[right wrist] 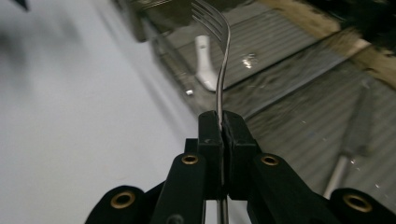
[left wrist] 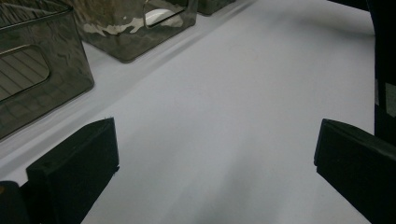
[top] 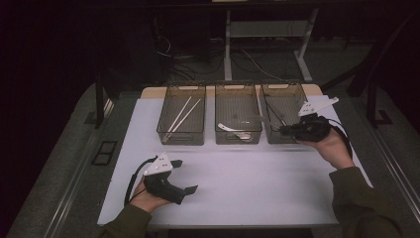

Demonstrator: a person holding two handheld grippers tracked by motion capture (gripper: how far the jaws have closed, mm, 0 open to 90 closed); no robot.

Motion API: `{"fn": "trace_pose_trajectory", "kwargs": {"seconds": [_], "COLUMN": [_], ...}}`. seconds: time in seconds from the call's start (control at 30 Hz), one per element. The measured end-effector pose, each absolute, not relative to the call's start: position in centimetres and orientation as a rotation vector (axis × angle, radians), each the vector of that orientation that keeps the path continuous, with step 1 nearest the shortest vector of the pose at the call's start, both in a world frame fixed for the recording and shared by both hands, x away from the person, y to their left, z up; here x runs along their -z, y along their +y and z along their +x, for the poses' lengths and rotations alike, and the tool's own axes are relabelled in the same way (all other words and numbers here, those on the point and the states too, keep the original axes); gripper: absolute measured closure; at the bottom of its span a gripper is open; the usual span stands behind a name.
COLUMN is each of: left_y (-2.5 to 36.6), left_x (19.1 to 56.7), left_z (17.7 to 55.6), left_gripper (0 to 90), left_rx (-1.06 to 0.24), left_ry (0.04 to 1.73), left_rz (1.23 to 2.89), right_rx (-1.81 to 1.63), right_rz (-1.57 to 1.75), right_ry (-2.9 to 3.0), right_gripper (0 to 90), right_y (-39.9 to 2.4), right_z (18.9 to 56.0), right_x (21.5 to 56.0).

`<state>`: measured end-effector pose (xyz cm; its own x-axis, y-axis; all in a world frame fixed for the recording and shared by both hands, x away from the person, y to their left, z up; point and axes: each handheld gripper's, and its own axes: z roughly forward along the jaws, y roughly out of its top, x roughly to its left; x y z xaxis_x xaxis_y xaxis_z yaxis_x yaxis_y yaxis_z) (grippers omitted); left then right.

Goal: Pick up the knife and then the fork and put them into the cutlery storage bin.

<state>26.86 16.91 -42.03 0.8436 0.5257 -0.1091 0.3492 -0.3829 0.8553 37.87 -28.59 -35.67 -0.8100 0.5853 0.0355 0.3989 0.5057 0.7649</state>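
My right gripper (top: 283,130) hovers at the front edge of the right-hand smoky bin (top: 283,94), shut on the handle of a metal fork (right wrist: 223,51). The fork's tines point toward the middle bin (top: 237,101), where a white spoon (right wrist: 205,65) lies. My left gripper (top: 184,175) sits low over the white table (top: 247,188) at the front left, jaws wide apart with only bare tabletop between them (left wrist: 215,163). The left bin (top: 182,106) holds a pair of pale chopsticks (top: 182,115).
A metal utensil with a pale handle (right wrist: 352,140) lies on the floor of the right bin. The three bins stand in a row along the table's far side. Beyond the table are a dark floor, desk legs (top: 228,44) and cables.
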Motion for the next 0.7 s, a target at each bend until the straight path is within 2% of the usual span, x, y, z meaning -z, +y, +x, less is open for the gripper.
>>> {"fn": "trace_pose_trajectory", "kwargs": {"seconds": [0.37, 0.7], "left_y": [16.9, 16.8], "left_x": [42.2, 42.0], "left_z": [27.1, 27.1], "left_gripper": [0.0, 0.0], "left_rx": [-0.229, -0.241], "left_ry": [0.635, 0.613], "left_rz": [2.015, 2.012], "right_rx": [-1.133, -1.03], "right_rz": [1.129, 1.385], "right_ry": [2.329, 2.22], "right_gripper": [86.7, 86.7], "right_y": [-31.5, -32.5], "right_z": [42.1, 45.8], "right_x": [35.1, 37.5]}}
